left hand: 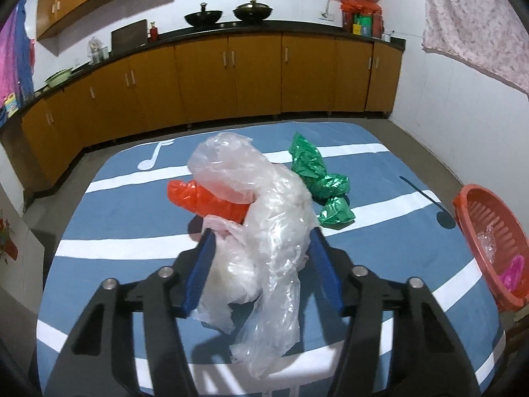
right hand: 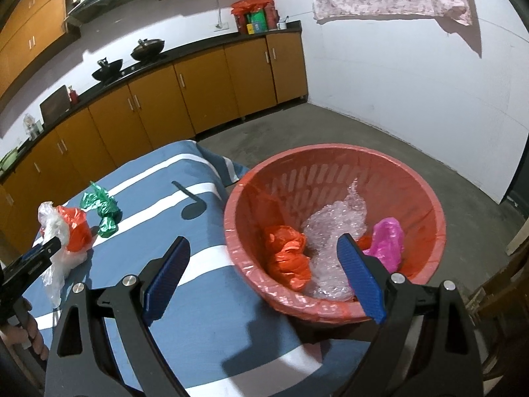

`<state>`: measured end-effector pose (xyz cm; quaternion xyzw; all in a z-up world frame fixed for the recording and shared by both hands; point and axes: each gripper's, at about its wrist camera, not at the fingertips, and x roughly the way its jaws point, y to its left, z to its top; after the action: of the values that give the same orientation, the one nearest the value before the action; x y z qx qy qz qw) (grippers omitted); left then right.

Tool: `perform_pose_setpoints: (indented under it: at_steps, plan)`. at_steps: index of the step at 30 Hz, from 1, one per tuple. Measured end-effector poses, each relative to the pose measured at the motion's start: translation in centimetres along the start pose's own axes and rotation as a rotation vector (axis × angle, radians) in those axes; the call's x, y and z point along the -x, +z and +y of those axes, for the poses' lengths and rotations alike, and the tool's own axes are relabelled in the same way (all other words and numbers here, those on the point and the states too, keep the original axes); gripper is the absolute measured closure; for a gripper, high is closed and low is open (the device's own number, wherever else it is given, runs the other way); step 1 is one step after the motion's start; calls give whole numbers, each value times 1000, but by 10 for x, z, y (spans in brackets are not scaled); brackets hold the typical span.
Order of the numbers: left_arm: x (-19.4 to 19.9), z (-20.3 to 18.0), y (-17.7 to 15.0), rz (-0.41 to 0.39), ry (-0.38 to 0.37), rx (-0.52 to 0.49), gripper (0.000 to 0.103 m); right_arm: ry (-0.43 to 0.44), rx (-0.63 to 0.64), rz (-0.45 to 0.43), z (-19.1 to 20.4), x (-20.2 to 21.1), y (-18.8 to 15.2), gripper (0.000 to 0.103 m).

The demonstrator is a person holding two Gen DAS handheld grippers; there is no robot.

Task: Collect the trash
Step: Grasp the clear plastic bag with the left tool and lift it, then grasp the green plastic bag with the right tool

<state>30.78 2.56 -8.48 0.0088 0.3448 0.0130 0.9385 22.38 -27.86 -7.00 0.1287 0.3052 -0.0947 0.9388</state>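
The blue striped cloth [left hand: 132, 248] covers the whole table under me, and the red basket [right hand: 426, 198] sits at its right edge, already holding an orange bag, bubble wrap and a pink bag. My left gripper [left hand: 259, 238] is clenched on the clear plastic bag [left hand: 264, 205], which bulges up between the blue pads and trails a loose tail toward me. An orange bag [left hand: 211, 198] is tucked against it on the left, touching, maybe tangled in. My right gripper [right hand: 264, 248] hangs spread wide, grasping nothing, just in front of the basket's near rim.

To do this well, I judge I should lift high enough that the dangling tail clears the rim, carry right, and let go only once over the basket's middle. The film is slippery and light, so it may slide out or drag the orange bag along. The green bag [left hand: 317, 178] lies farther off to the right, between me and the basket, low enough to pass over.
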Motion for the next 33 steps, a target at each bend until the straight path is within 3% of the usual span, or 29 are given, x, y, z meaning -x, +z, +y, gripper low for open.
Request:
perform_pose_setpoints:
  at_steps: [3, 7, 14, 20, 27, 33]
  plan:
    - [-1, -2, 0, 7, -20, -14, 69, 14, 15, 4, 9, 1, -2, 13]
    - [6, 4, -3, -17, -38, 0, 75, 34, 42, 5, 21, 3, -2, 13]
    - [38, 30, -4, -98, -55, 50, 77, 91, 72, 14, 51, 1, -3, 13]
    - [61, 64, -10, -142, -2, 78, 76, 157, 130, 27, 92, -1, -6, 14]
    - [59, 115, -25, -110, 81, 143, 76, 206, 244, 47, 148, -22, -9, 29]
    - [50, 140, -32, -84, 115, 180, 76, 232, 258, 89, 189, -59, 1, 35]
